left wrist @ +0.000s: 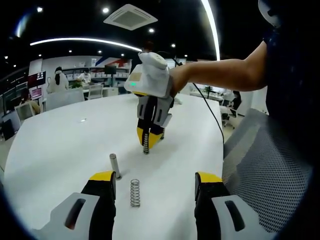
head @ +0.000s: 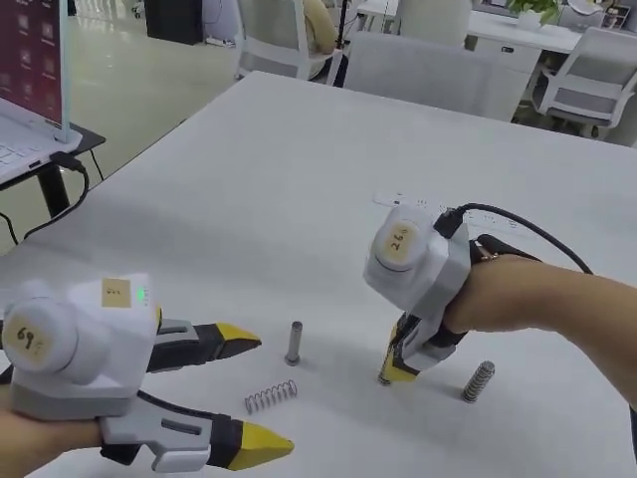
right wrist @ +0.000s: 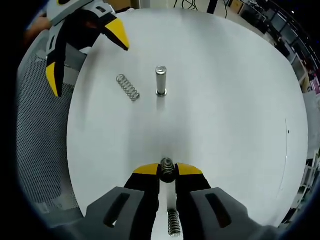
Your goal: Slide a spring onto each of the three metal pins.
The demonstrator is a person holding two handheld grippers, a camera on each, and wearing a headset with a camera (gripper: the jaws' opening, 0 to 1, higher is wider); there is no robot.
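Note:
A bare metal pin [head: 295, 342] [left wrist: 114, 165] [right wrist: 160, 79] stands upright on the white table. Beside it a loose spring [head: 271, 395] [left wrist: 134, 192] [right wrist: 127, 87] lies flat. My left gripper [head: 254, 390] [left wrist: 155, 181] hovers open just short of that spring, one jaw to each side. My right gripper [head: 396, 370] [right wrist: 167, 172] [left wrist: 148, 141] points down at the table, shut on an upright spring [right wrist: 167, 169] [left wrist: 146, 144]; whether a pin is inside it is hidden. To its right a second upright spring [head: 479, 381] [right wrist: 173, 221] stands on a pin.
The white table [head: 299, 179] stretches far ahead. A black cable [head: 537, 234] runs from the right gripper over the person's forearm. Office chairs [head: 428, 60] and desks stand beyond the far edge. A laptop [head: 25, 110] sits on a stand at the left.

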